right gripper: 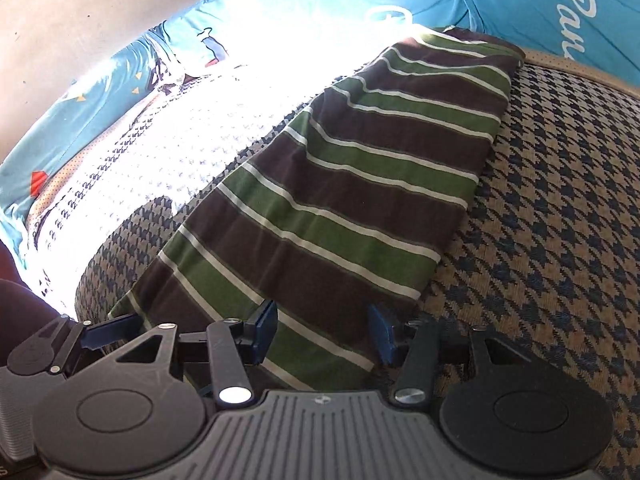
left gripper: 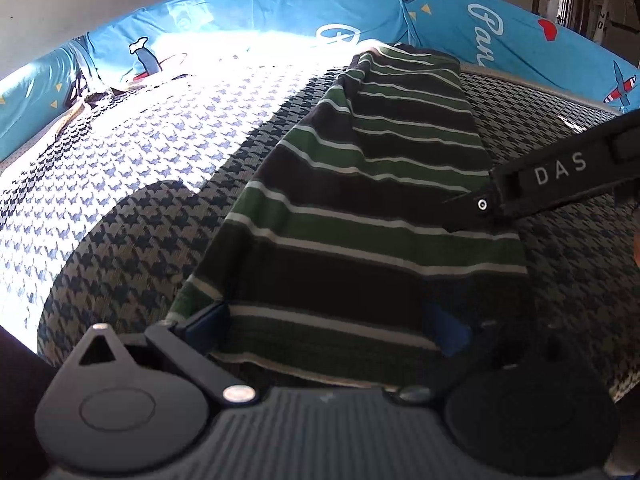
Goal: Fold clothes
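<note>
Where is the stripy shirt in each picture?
Left wrist view: the shirt runs up the middle from between the left gripper fingers, which are open around its near end.
Right wrist view: the shirt slants from bottom left to top right; the right gripper is open around its near end.
Shared landmark: the blue cushion with white writing, behind the shirt's far end.

Left gripper [left gripper: 332, 330] right fingertip — shadowed, perhaps under garment [left gripper: 360, 200].
</note>
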{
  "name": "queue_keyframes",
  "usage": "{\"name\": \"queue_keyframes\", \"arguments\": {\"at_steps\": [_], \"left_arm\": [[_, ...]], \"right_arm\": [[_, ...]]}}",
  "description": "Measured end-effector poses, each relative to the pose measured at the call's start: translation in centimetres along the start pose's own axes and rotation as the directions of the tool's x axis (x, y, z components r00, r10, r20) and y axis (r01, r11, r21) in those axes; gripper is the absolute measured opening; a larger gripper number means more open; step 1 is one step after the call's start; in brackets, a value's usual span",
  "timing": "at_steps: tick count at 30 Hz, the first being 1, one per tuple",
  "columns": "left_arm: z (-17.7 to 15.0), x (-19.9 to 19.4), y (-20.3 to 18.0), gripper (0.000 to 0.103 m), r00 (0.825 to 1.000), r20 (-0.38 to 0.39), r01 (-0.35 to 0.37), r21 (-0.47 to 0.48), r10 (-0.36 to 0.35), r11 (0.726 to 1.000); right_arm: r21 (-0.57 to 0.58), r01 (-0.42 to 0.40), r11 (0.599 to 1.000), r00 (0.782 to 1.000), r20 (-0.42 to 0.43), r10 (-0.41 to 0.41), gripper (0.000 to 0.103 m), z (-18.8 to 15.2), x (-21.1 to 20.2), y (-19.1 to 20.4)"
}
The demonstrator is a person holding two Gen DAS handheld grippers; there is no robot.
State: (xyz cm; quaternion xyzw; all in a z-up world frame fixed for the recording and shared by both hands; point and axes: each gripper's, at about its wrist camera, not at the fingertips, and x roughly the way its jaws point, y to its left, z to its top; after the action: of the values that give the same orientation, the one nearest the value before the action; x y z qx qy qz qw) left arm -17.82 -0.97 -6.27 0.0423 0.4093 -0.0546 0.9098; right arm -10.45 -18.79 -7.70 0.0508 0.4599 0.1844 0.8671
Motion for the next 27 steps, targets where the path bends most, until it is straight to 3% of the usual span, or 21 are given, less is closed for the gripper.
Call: {"name": "queue_keyframes", "arguments": {"at_steps": [8, 13, 27], "left_arm": [[0.0, -0.7, -0.2, 0.103, 1.0, -0.008, -0.015, -0.019, 0.015, 1.0], [0.5, -1.5, -0.7, 0.103, 0.999, 0.038, -0.027, -0.007, 0.028, 1.0], [4.8, 0.0, -2.6, 0.103, 0.999, 0.036, -0.004, -0.007, 0.004, 1.0]], "right_arm": [[-0.042, 0.022, 0.999, 1.0, -0.014, -0.023, 0.052, -0.7, -0.6, 0.3], [-0.031, 0.022, 0.999, 1.0, -0.013, -0.022, 0.052, -1.1, -1.4, 0.0], [0.047, 0.055, 0.997, 0.996, 0.062, -0.058, 0.053, 0.5, -3.1, -2.1]]}}
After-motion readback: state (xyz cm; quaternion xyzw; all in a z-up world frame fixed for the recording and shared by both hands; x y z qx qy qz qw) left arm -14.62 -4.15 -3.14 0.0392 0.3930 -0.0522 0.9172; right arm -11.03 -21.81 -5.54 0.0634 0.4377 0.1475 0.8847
